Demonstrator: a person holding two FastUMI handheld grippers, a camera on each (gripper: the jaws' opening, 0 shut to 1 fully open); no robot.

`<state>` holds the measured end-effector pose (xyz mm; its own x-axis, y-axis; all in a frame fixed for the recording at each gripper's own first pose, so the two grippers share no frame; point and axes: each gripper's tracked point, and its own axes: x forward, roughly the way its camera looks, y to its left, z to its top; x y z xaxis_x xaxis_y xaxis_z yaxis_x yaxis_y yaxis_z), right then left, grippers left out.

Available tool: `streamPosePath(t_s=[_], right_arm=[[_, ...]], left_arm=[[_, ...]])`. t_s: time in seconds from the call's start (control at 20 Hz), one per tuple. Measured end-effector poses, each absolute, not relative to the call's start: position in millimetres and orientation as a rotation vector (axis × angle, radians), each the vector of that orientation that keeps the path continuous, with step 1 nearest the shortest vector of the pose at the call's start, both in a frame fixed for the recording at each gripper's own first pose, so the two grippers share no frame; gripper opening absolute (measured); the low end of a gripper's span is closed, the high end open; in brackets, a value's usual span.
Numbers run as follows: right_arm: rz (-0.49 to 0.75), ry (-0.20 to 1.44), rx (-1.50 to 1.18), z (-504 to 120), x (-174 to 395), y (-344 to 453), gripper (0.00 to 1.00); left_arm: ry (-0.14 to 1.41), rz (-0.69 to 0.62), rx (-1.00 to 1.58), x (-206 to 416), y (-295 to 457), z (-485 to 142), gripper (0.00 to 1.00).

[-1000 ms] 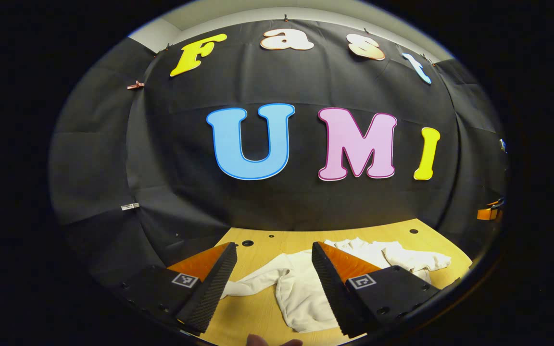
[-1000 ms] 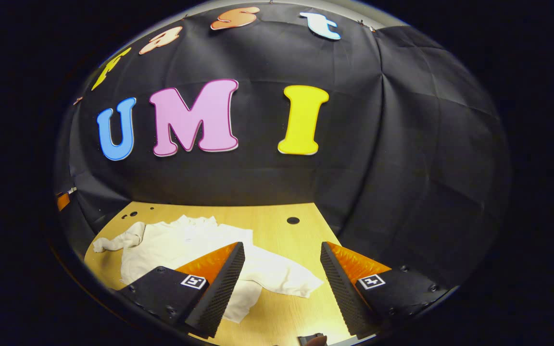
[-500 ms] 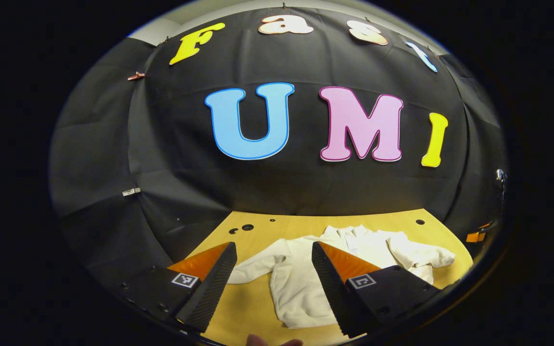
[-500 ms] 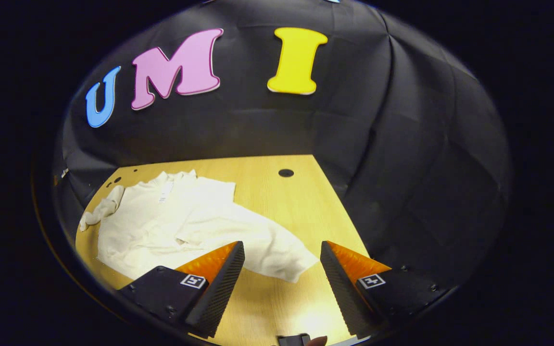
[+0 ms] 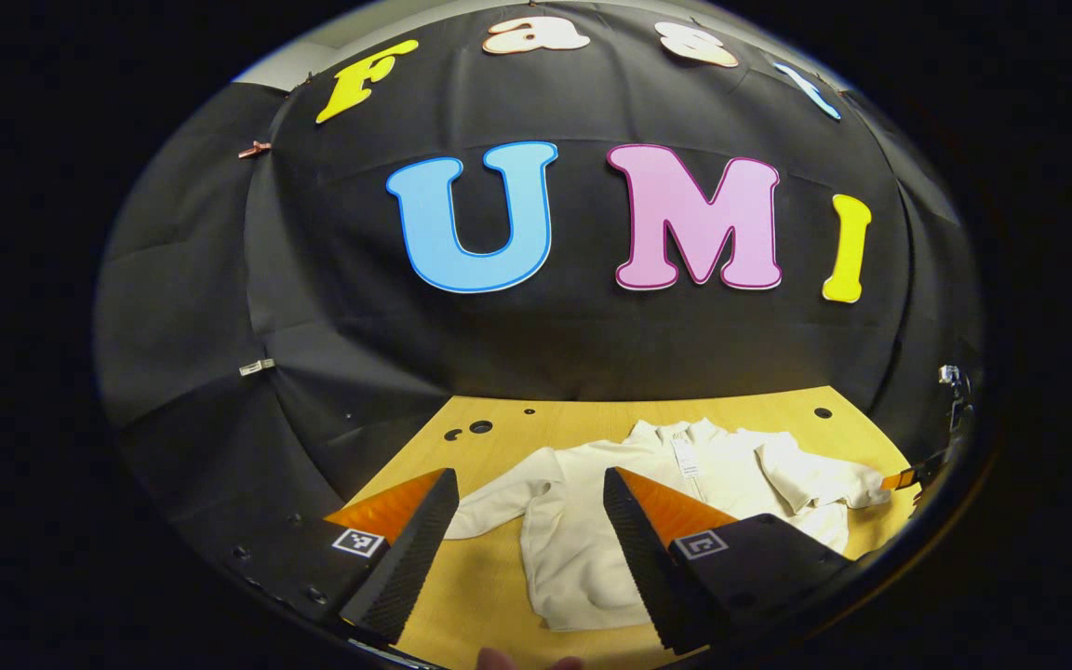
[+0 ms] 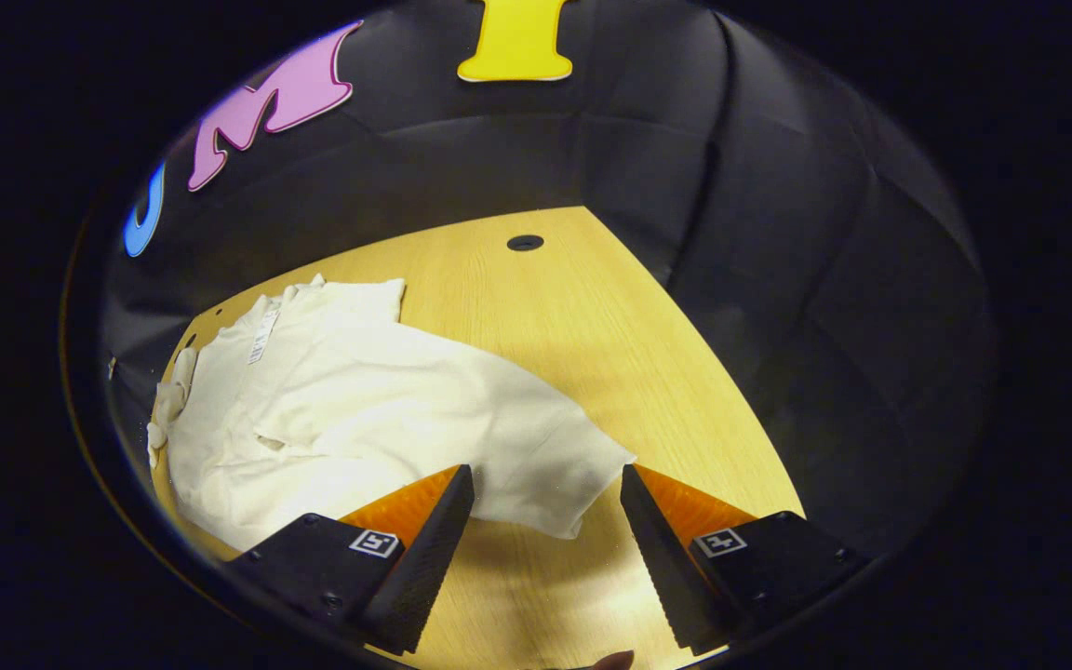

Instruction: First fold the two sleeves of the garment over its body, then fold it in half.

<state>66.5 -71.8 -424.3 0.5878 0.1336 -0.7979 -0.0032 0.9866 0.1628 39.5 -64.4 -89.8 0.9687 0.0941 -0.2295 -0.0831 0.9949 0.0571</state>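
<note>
Since a second ago the right gripper [image 6: 545, 549] has tipped down and closed in on the cream long-sleeved top [image 6: 331, 400], so the cuff of its right sleeve [image 6: 536, 465] now lies just ahead of the wide-open, empty jaws. The left gripper [image 5: 527, 549], equally spread and holding nothing, has edged nearer the left sleeve [image 5: 499, 498]. The top lies flat on the wooden table [image 6: 592, 316], both sleeves unfolded; pinching each sleeve near its cuff, not mid-arm, should carry it cleanly across the body.

Both grippers are up in the air with nothing in them. Left gripper [image 5: 527, 530] has its jaws spread wide, and the right gripper [image 6: 545, 530] looks the same, pitched downward.
</note>
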Motion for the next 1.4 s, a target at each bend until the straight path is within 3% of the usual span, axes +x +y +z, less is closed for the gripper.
streamPosePath(t_s=[0.3,0.5,0.55,0.75,0.85,0.9,0.95,1.05,1.2,1.4], right_arm=[[0.064,1.034,0.226,-455,75,-65,0.99],[0.105,1.014,0.078,-462,88,-56,0.98],[0.124,0.998,0.069,-462,91,-51,0.82],[0.119,0.987,0.102,-461,93,-51,0.75],[0.135,0.986,0.13,-461,95,-46,0.43],[0.138,0.98,0.146,-457,96,-45,0.07],[0.139,0.99,0.16,-461,94,-45,0.19],[0.122,0.987,0.206,-462,96,-52,0.07],[0.061,0.955,0.262,-447,89,-65,0.07],[0.071,0.916,0.257,-417,65,-59,0.07]], left_arm=[[0.25,0.105,0.061,39,-69,-93,0.97],[0.26,0.118,0.082,36,-74,-95,0.97],[0.263,0.126,0.086,34,-75,-96,0.97],[0.283,0.154,0.078,26,-78,-99,0.97],[0.293,0.154,0.081,20,-80,-100,0.97],[0.295,0.155,0.087,18,-80,-99,0.97],[0.294,0.153,0.09,16,-80,-97,0.97],[0.288,0.148,0.087,16,-78,-92,0.97],[0.286,0.141,0.065,15,-71,-92,0.97],[0.282,0.104,0.055,14,-54,-95,0.97]])
